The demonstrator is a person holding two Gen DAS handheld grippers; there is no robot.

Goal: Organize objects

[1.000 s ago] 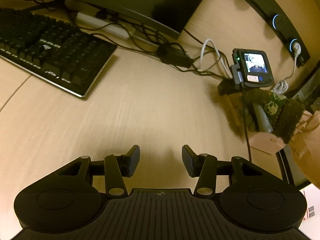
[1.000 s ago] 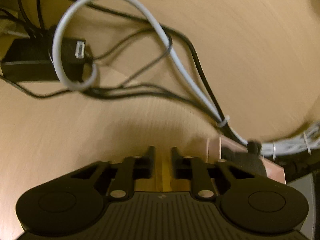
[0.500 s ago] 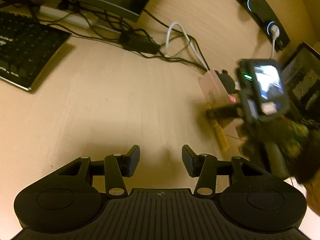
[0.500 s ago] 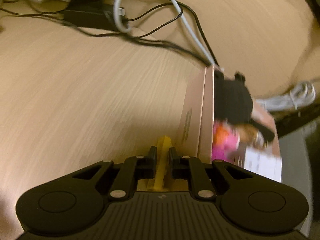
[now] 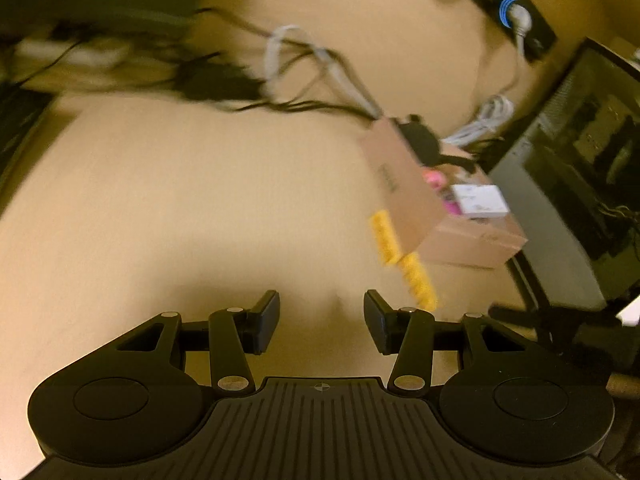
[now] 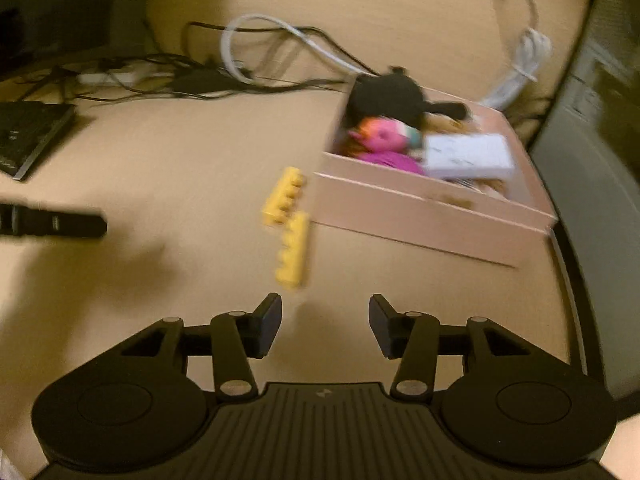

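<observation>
Both views are smeared by motion blur, so fine detail is lost. In the right wrist view a dark bar-shaped thing (image 6: 52,222) enters from the left edge and is cut off there; what it is cannot be told. A keyboard (image 6: 32,136) is clipped at the left edge, and a tangle of cables (image 6: 256,60) in the upper middle blurs together. At the right edge a dark monitor (image 5: 580,176) is only partly in frame.

The pink box (image 6: 432,208) sits right of centre on the worktop (image 6: 160,160), open at the top. Inside, a black soft item (image 6: 384,96) fills the far end, a pink toy (image 6: 380,140) lies beside it, and a white card or packet (image 6: 468,152) rests on top toward the right; more contents beneath are too blurred to name.

Two yellow studded bricks (image 6: 286,226) lie on the worktop just beside the box's left corner, outside it.

The right gripper (image 6: 324,324) has its fingers spread apart and empty, near the bricks. The left gripper (image 5: 320,320) is likewise spread and empty above bare worktop, with the bricks (image 5: 400,256) at its upper right.
</observation>
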